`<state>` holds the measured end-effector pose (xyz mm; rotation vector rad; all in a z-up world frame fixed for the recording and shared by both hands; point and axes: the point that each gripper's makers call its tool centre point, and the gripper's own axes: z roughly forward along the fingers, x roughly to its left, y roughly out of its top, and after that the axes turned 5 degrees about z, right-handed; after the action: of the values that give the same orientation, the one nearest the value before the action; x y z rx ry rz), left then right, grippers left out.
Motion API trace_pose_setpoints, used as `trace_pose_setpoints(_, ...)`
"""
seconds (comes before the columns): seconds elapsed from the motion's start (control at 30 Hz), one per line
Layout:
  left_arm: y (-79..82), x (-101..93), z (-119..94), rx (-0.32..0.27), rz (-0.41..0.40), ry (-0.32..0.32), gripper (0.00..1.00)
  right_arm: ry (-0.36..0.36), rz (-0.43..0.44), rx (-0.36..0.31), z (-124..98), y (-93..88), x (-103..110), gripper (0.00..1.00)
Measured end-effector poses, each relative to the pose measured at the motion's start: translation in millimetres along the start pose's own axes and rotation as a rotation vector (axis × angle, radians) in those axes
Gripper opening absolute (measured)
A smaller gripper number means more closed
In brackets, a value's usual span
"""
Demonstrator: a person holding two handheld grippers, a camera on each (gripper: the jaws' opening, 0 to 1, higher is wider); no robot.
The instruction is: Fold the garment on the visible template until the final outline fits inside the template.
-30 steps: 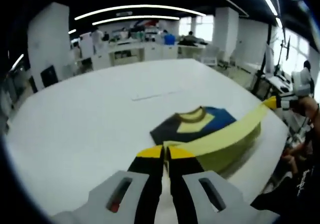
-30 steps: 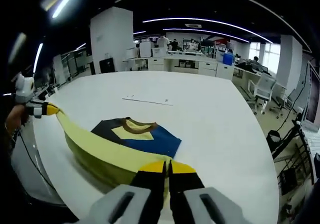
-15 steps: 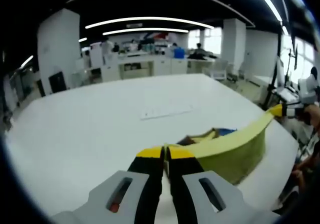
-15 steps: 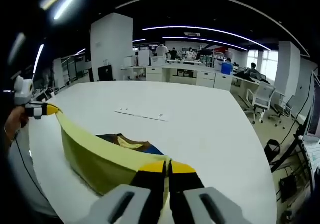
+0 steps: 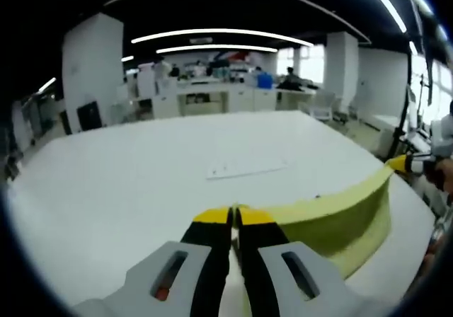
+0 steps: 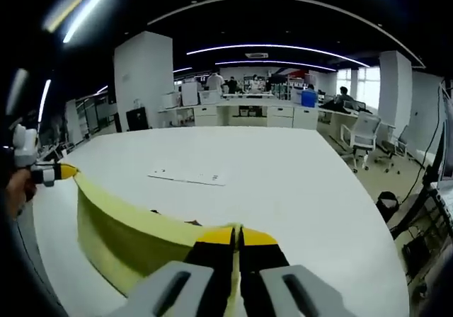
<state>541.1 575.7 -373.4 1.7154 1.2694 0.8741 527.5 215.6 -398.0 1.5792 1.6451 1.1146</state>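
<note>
Lifted higher, the soft yellow garment (image 5: 340, 221) hem stretches taut between both clamped hand-held grippers (image 5: 234, 216) (image 6: 236, 233).

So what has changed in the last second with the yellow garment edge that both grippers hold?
The yellow garment edge was lifted higher and now hides the dark and blue collar part. Left gripper and right gripper stay shut on it. The white table is unchanged.
</note>
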Motion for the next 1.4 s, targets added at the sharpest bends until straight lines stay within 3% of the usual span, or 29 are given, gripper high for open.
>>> trace_pose_setpoints(0.2,-17.5,4.5,23,0.04,-0.072,0.012,0.0,-0.004,0.041,0.033,31,-17.9,-6,0.0)
trace_pose_setpoints(0.43,-36.1,8.3,49,0.086,-0.091,0.037,0.0,-0.013,0.082,0.068,62,-32.9,-10,0.0)
trace_pose_setpoints(0.67,-72.5,11.4,78,0.153,-0.137,0.066,0.0,-0.027,0.111,0.134,90,-58.5,-17,0.0)
trace_pose_setpoints(0.87,-96.8,12.0,90,0.193,-0.119,0.093,0.0,-0.038,0.128,0.183,100,-78.4,-20,0.0)
trace_pose_setpoints(1.03,-106.0,14.7,96,0.206,-0.148,0.102,0.0,-0.038,0.138,0.21,104,-90.1,-21,0.0)
trace_pose_setpoints(1.23,-106.9,9.5,99,0.154,-0.149,0.059,0.0,-0.008,0.166,0.211,103,-94.1,-21,0.0)
trace_pose_setpoints(1.3,-106.6,10.6,96,0.144,-0.121,0.046,0.01,0.005,0.16,0.211,101,-92.8,-21,0.0)
trace_pose_setpoints(1.4,-100.3,14.2,91,0.113,-0.066,0.022,0.1,0.026,0.113,0.22,97,-93.1,-19,0.1)
